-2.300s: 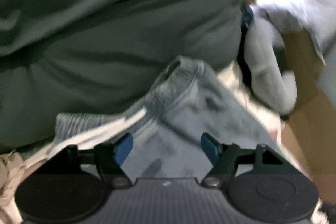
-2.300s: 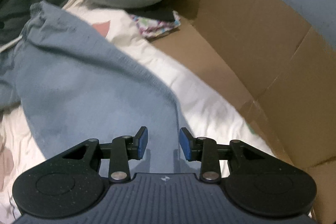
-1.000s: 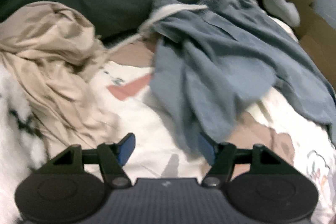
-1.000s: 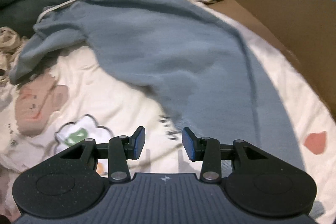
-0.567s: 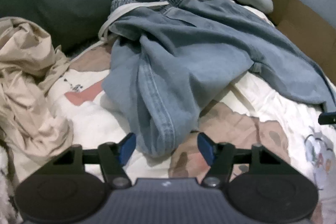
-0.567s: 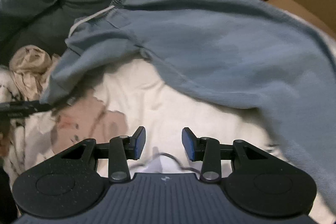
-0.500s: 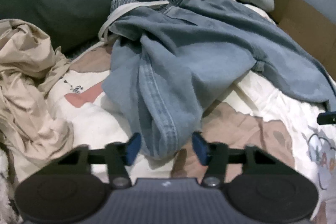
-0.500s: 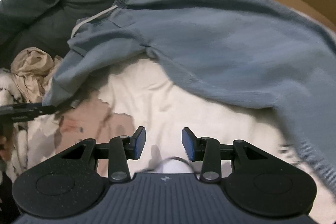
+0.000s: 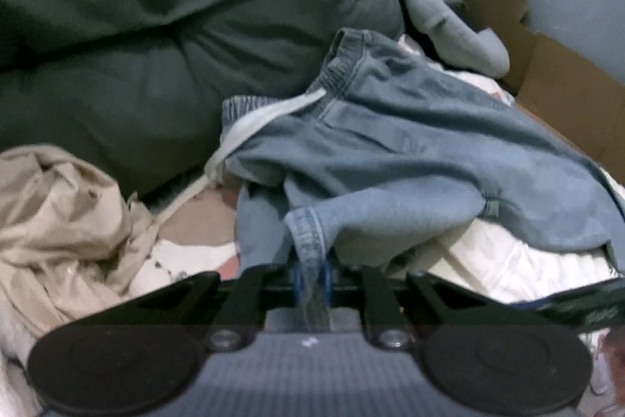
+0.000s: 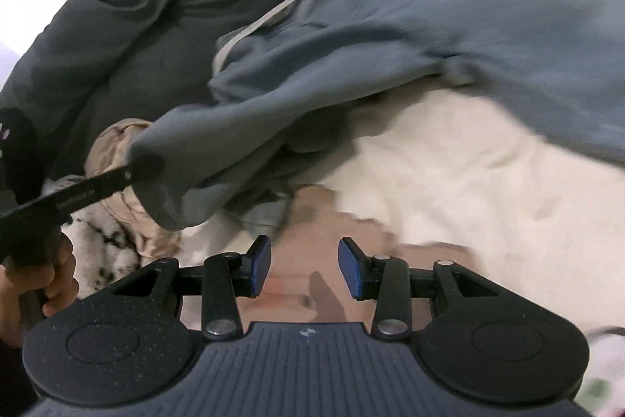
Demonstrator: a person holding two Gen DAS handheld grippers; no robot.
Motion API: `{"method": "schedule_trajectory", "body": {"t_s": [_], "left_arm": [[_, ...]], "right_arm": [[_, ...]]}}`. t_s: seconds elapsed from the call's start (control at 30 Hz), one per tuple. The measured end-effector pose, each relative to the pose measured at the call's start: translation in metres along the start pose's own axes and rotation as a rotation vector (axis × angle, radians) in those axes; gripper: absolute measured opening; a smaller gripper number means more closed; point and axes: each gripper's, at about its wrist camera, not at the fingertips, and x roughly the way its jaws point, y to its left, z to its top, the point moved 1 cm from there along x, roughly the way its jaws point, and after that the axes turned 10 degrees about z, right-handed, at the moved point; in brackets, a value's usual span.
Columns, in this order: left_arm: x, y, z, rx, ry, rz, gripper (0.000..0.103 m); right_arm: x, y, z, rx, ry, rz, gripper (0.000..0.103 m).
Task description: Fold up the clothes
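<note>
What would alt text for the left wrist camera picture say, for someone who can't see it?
The left gripper is closing on the hem of a pair of blue jeans, which lie rumpled on a pale printed sheet. A crumpled beige garment lies to the left, with a dark green duvet behind.

I think this is a bedroom in a home. Past my left jaws I see a big dark green blanket (image 9: 156, 26), a soft grey neck pillow (image 9: 453, 22) and a cardboard box (image 9: 566, 92). Under my right jaws lies a white bed sheet (image 10: 449, 174) with cartoon pictures.
</note>
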Motion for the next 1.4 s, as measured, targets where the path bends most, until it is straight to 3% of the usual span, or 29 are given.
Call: {"method": "schedule_trajectory", "body": {"t_s": [0.3, 0.53, 0.6, 0.67, 0.7, 1.03, 1.4], "left_arm": [[-0.001, 0.005, 0.014, -0.029, -0.013, -0.02, 0.011], [0.002, 0.012, 0.02, -0.151, -0.019, -0.031, 0.011], [0.0, 0.013, 0.022, -0.198, -0.033, -0.032, 0.011], [-0.001, 0.012, 0.023, -0.232, -0.037, -0.036, 0.01], [-0.001, 0.01, 0.023, -0.227, -0.036, -0.037, 0.01], [-0.005, 0.014, 0.03, -0.21, -0.022, -0.057, 0.01], [-0.013, 0.006, 0.034, -0.234, -0.009, -0.046, 0.01]], "right_arm": [[0.054, -0.011, -0.002, 0.138, 0.015, 0.043, 0.046], [0.089, -0.016, -0.007, 0.269, 0.013, 0.092, 0.045], [0.095, -0.017, -0.008, 0.284, 0.004, 0.108, 0.037], [0.101, -0.022, -0.009, 0.33, 0.003, 0.112, 0.014], [0.1, -0.022, -0.009, 0.337, 0.005, 0.118, 0.011], [0.06, 0.008, -0.01, 0.191, 0.068, 0.116, 0.007], [-0.023, -0.007, -0.02, 0.077, 0.167, -0.019, 0.007]]}}
